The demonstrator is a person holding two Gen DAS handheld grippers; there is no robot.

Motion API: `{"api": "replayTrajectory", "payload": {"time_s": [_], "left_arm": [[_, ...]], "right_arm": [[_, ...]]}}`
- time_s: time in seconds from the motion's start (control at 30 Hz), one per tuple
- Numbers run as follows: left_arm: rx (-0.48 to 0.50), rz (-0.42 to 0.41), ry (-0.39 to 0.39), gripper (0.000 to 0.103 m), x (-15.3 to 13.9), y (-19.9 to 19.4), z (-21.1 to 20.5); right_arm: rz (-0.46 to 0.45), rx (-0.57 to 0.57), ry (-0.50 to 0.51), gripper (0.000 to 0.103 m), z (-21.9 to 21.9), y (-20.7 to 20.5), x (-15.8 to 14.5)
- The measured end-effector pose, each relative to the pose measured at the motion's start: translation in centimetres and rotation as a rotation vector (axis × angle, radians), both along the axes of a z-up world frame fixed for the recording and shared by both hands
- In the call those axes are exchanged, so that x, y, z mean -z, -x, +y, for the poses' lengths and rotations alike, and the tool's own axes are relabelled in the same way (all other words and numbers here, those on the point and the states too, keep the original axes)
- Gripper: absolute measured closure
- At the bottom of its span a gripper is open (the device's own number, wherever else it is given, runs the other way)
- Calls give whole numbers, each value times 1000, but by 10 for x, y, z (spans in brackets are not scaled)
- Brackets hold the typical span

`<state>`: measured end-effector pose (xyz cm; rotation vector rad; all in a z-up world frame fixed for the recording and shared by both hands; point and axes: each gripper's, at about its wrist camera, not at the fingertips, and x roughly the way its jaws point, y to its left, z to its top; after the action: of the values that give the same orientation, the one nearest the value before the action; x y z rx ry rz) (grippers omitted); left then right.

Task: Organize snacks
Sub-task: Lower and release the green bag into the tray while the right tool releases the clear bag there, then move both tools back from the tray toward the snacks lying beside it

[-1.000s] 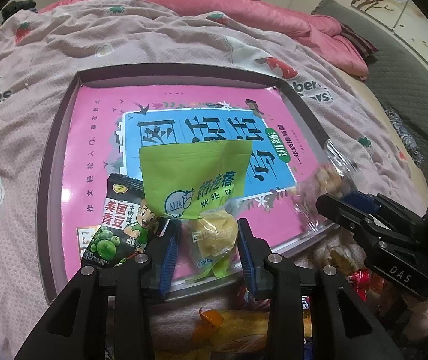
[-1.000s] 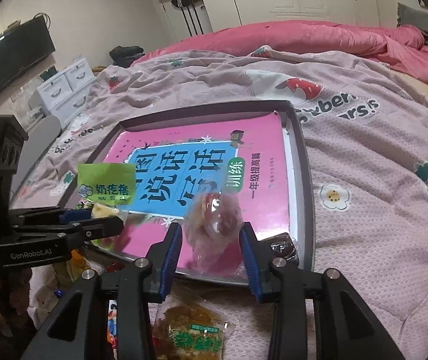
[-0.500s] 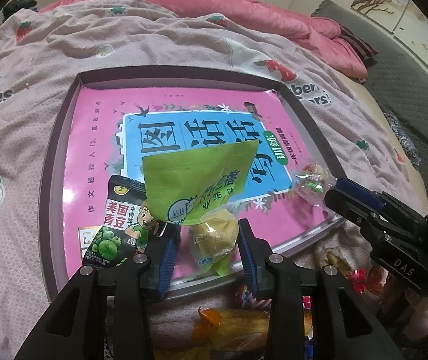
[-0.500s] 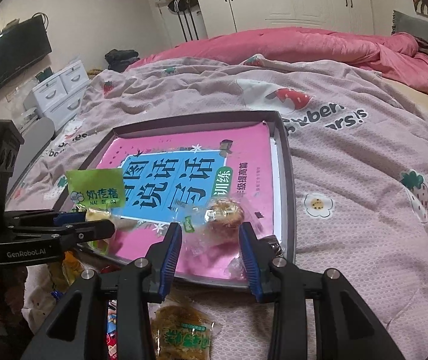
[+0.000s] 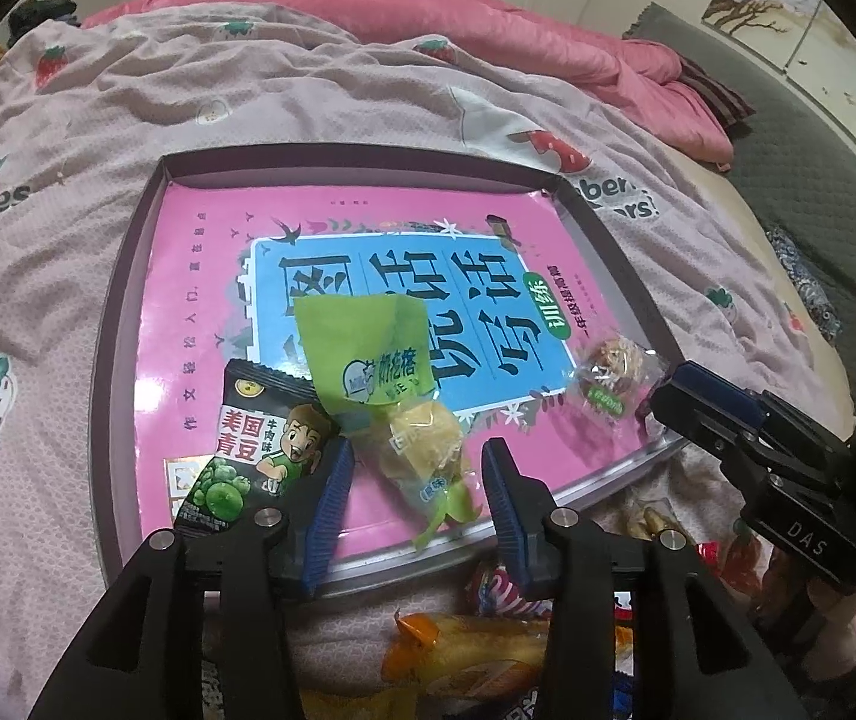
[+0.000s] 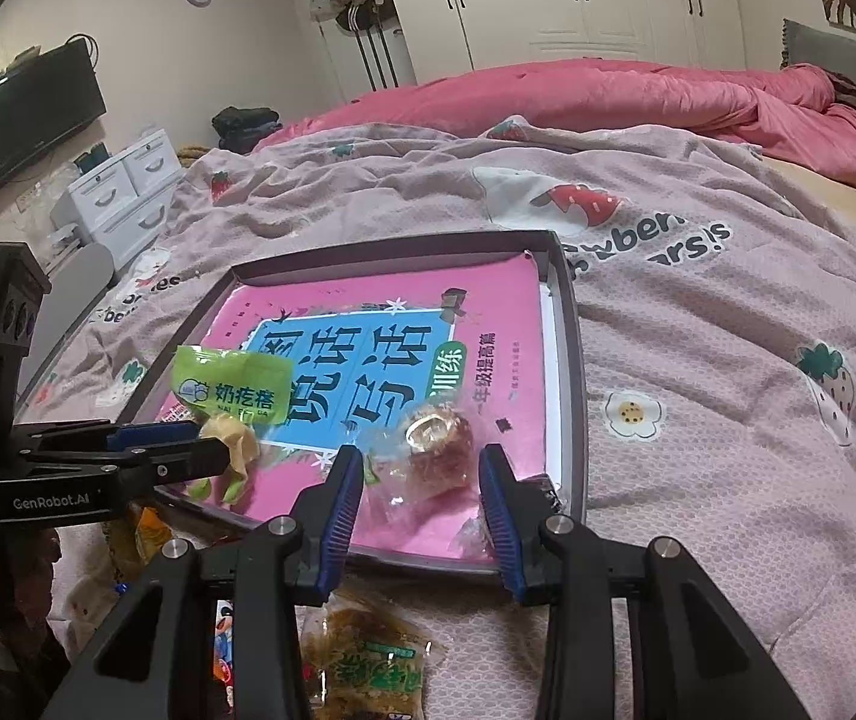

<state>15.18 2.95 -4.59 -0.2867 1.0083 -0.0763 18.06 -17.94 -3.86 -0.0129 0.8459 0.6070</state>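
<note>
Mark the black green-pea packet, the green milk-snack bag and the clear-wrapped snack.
Black green-pea packet [image 5: 248, 450]: left wrist view, front middle.
Green milk-snack bag [image 5: 368, 348]: left wrist view, green top.
Clear-wrapped snack [image 6: 437, 447]: right wrist view, brown contents.

Dim, warm indoor light, soft shadows. Heavy fisheye bending with black vignette corners. Slight glare on pink book cover [image 5: 368, 252].

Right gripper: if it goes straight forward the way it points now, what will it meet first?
Most likely the clear-wrapped snack, lying on the pink book in the tray, directly between the open jaws of the right gripper. Depth is uncertain, but nothing else shows nearer.
</note>
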Motion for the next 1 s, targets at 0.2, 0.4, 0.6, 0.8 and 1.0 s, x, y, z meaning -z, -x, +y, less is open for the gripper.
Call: {"api": "replayTrajectory", "payload": {"time_s": [0.2, 0.4, 0.6, 0.8, 1.0], "left_arm": [[1, -16, -3, 47, -8, 3, 0], [3, -30, -18, 45, -17, 7, -2], [1, -44, -30, 39, -26, 11, -2], [-6, -55, -45, 38, -34, 15, -1], [-14, -64, -35, 38, -42, 19, 4]], "right_arm": [[-13, -9, -12, 59, 0, 2, -4], [-29, -17, -23, 58, 1, 4, -8], [-50, -28, -26, 55, 2, 7, -13], [-78, -38, -23, 51, 2, 12, -19], [-113, -47, -26, 50, 1, 17, -26]]}}
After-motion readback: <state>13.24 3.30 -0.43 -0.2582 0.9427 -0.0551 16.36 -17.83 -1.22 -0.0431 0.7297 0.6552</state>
